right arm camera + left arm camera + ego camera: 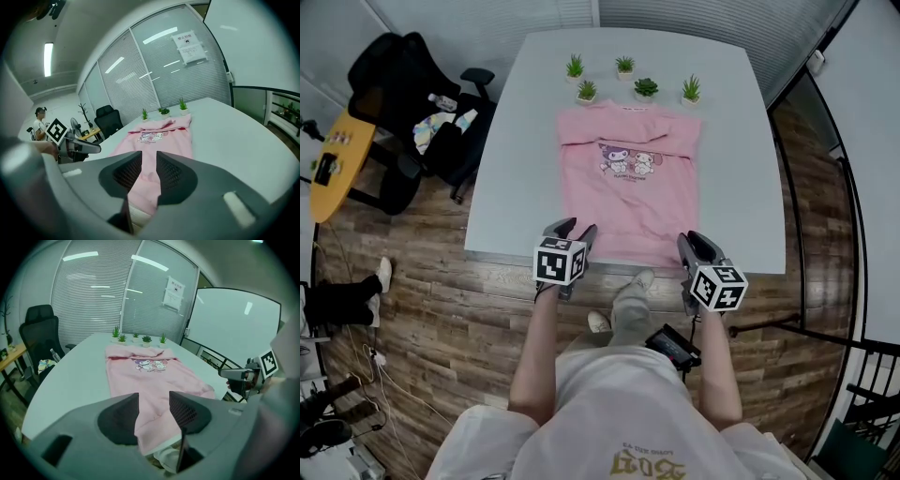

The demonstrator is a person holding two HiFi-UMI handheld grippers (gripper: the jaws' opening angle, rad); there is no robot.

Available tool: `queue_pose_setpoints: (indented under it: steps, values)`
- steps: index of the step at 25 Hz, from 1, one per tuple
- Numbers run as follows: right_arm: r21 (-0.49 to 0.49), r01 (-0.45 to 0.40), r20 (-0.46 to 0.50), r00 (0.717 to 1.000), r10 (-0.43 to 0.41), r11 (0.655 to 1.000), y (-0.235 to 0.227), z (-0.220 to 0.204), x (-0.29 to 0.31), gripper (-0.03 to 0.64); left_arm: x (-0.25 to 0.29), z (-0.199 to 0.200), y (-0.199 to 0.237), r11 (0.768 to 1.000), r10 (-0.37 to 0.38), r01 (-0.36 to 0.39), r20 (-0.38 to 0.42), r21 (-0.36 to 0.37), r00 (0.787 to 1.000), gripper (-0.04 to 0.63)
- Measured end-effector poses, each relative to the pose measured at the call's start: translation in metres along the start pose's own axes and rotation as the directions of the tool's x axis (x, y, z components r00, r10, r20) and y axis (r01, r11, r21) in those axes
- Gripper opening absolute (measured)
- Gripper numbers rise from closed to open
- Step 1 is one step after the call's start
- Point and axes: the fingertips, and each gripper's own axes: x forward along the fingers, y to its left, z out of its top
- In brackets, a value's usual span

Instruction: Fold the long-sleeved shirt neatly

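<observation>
**A:** How are the hands sitting?

**B:** Both forearms are reaching forward, and each tool is tilting down toward the near edge of the table [514, 141].

**A:** And the jaws?

**B:** The left gripper [153, 401] is standing wide apart, gripping nothing. The right gripper [148, 164] is showing a narrower gap and is also empty.

**A:** The shirt?

**B:** The pink long-sleeved shirt [633, 192] is lying flat just ahead of both tools. A hem corner is showing through each gap, with no pads pressing on it.

White table [741, 141], pink shirt [628, 192] laid flat, four potted plants [624, 66] at far edge
</observation>
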Motion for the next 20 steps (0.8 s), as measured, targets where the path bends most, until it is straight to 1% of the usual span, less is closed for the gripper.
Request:
queue_pose_setpoints:
  steps: [9,14,20]
  values:
    - [-0.015,0.033,-0.083,0.996,-0.034,0.999,-0.007,-0.048,-0.015,0.128,-0.007,-0.044,0.004,1.000,0.020,-0.021,-0.081,-0.011,0.997,0.210]
    - [-0.064,0.063,-0.136,0.988,-0.071,0.996,-0.014,-0.072,-0.018,0.140,-0.006,-0.071,0.009,0.999,0.032,-0.035,-0.141,-0.019,0.990,0.210]
    - [-0.092,0.088,-0.191,0.976,-0.104,0.992,-0.022,-0.092,-0.018,0.147,-0.003,-0.091,0.014,0.998,0.033,-0.042,-0.183,-0.047,0.983,0.206]
